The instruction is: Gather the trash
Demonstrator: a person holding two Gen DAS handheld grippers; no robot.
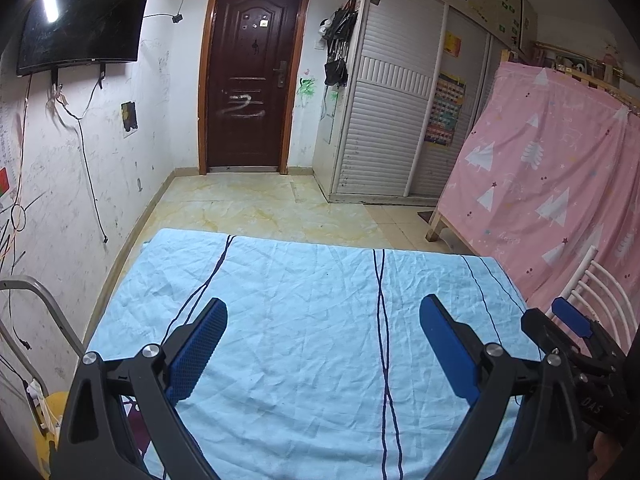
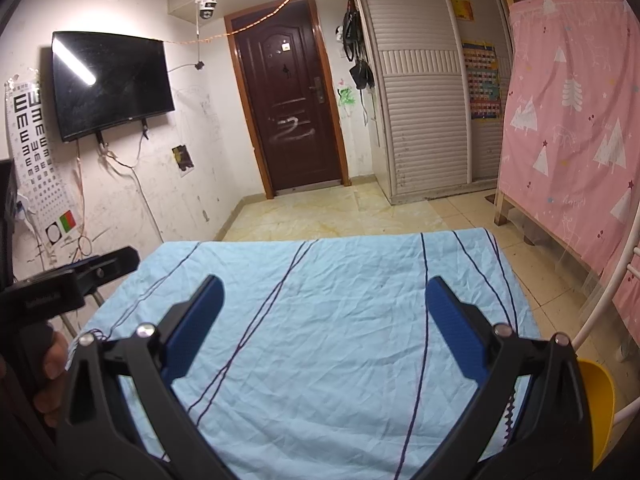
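Note:
No trash shows in either view. My left gripper (image 1: 322,308) is open and empty, with its blue-padded fingers held above a table covered by a light blue cloth (image 1: 300,320) with dark thin stripes. My right gripper (image 2: 324,288) is also open and empty above the same cloth (image 2: 320,320). The right gripper's blue pad shows at the right edge of the left wrist view (image 1: 572,316). The left gripper's black body shows at the left of the right wrist view (image 2: 72,280), with the hand that holds it.
A yellow container shows at the table's left (image 1: 52,424) and a yellow one at its right (image 2: 596,400). A white chair (image 1: 600,288) stands right of the table. A pink curtain (image 2: 572,120), a dark door (image 1: 248,80), a wardrobe (image 2: 424,88) and a tiled floor (image 1: 260,204) lie beyond.

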